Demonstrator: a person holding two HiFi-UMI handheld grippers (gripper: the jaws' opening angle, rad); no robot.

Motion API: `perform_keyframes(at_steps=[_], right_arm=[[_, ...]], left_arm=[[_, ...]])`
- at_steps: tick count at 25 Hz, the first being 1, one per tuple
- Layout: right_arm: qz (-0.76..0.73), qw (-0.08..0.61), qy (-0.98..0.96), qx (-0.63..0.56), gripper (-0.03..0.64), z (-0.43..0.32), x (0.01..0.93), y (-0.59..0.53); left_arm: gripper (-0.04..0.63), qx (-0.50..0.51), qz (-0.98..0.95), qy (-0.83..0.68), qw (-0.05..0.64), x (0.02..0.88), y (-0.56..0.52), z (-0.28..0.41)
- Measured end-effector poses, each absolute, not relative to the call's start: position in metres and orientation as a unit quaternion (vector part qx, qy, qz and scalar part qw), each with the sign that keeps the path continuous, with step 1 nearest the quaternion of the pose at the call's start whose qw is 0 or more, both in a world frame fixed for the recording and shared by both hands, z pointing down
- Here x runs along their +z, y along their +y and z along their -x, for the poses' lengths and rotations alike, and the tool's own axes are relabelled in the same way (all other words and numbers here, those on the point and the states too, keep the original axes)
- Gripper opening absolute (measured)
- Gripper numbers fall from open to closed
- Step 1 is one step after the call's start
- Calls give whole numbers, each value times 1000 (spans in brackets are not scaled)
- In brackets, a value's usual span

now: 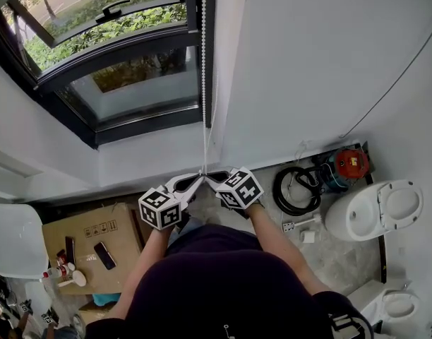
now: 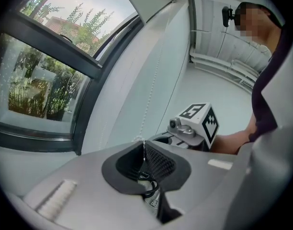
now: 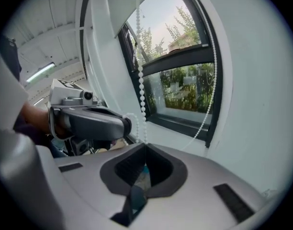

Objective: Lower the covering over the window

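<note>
A white bead chain (image 1: 204, 83) hangs down the right edge of the dark-framed window (image 1: 131, 90), whose glass shows uncovered. My left gripper (image 1: 196, 181) and right gripper (image 1: 212, 179) meet tip to tip at the chain's lower end, both shut on it. In the left gripper view the jaws (image 2: 144, 146) are pressed together with the thin chain (image 2: 152, 95) rising from them, and the right gripper's marker cube (image 2: 200, 120) sits just beyond. In the right gripper view the bead chain (image 3: 140, 80) enters the shut jaws (image 3: 145, 146); a second strand (image 3: 212, 80) hangs by the frame.
The upper window sash (image 1: 103, 13) is tilted open outward. On the floor are a cardboard box (image 1: 96, 235) at left, a coiled black hose (image 1: 295, 189), a red device (image 1: 351, 162) and a white toilet (image 1: 375, 207) at right. A white wall stands right of the window.
</note>
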State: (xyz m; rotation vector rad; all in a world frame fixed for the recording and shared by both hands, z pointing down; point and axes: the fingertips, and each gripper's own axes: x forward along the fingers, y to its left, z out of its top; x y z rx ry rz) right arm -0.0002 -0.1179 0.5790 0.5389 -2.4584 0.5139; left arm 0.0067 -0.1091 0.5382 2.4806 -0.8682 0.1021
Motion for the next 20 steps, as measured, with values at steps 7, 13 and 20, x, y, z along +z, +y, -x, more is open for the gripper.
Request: perform_keyframes(at_steps=[7,13,20], right_arm=[[-190,331,-904,193,12,-4,603,-108],[-178,335,-895,235,12,-10,626,-99],[-180,329,-896,238,12,-11,627,-101]], left_arm=[[14,39,-913,-315,256,538,-105,-7],[14,72,-909,-322,256,544,-104,-1],[17,88,-909,-315,260,543,-100,5]])
